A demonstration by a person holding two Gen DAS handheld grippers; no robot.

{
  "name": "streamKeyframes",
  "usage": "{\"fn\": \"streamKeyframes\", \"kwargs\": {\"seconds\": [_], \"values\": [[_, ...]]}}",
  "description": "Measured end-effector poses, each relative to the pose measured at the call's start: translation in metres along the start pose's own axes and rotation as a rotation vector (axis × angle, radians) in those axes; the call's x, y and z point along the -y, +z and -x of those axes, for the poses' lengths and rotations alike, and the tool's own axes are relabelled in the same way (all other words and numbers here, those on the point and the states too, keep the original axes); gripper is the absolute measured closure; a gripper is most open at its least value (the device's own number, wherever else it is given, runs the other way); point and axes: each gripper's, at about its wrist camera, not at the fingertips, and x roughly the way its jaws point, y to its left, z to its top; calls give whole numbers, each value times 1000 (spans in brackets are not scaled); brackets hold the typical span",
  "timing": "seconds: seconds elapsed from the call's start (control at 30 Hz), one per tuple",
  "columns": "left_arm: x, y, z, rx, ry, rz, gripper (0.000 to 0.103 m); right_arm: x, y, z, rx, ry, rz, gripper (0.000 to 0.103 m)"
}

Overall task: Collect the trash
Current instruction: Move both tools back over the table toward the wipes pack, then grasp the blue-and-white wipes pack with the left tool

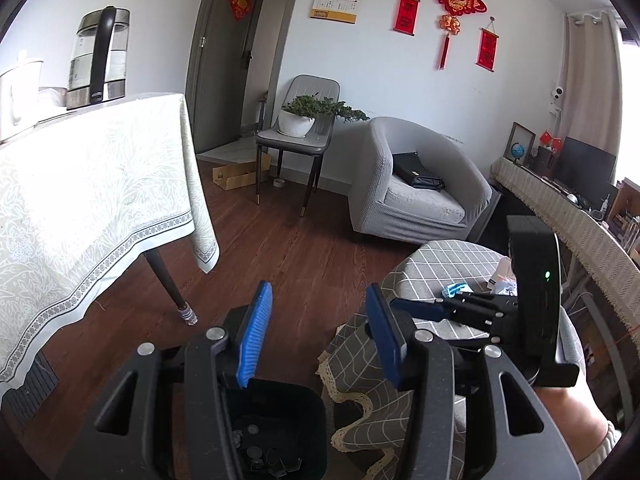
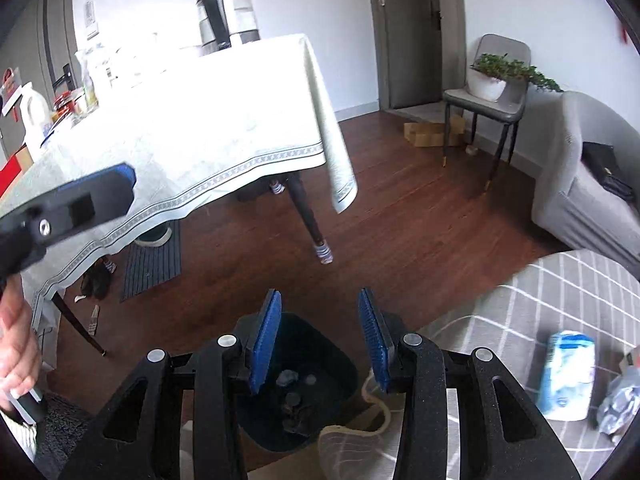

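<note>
I am holding both tools above the dark trash bin (image 2: pixel 298 392), which is standing on the wood floor at the edge of the round table with the checked cloth (image 2: pixel 560 320). The left gripper (image 1: pixel 320 328) is showing its 2 blue pads apart with nothing between them, and the right gripper (image 2: pixel 320 340) is likewise standing open and empty. The bin is sitting at 6 o'clock in both wrist views, with a few small pieces already lying at its bottom.

The step in hand, as I judge it, is going back to the round table for the next piece. To do it well, I am planning to swing 1 gripper toward 3 o'clock, bring its fingers down on either side of a single item, close only once the pads are bracketing it, and lift clear of the hanging cloth edge before carrying it over the bin mouth.

The right wrist view is showing what the left barely does: a white-and-blue packet (image 2: pixel 568 376) lying on the checked cloth at 4 o'clock, with crumpled clear plastic (image 2: pixel 620 404) just beside it. It is also catching a hand (image 2: pixel 16 344) at 9 o'clock holding the other tool. The left wrist view is giving the far room instead: the grey armchair (image 1: pixel 416 188), the chair with a potted plant (image 1: pixel 304 114), and the kettle (image 1: pixel 100 56) on the big table at 10 o'clock.
</note>
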Motion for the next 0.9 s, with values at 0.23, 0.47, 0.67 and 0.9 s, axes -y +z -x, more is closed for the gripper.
{"fn": "streamKeyframes", "kwargs": {"seconds": [0.23,0.47,0.67,0.9], "values": [[55,0,-33,-43,-36,-15,36,76,-20,41,45,-68,-109,62],[109,-6,-63,-72,-44,-53,24,119,-47,84,63,-149,-143,59],[144,-13,-90,-126,-40,-70,19,148,-68,113,75,-188,-170,50],[173,-30,-131,-231,-45,-79,15,172,-85,130,74,-180,-201,45]]}}
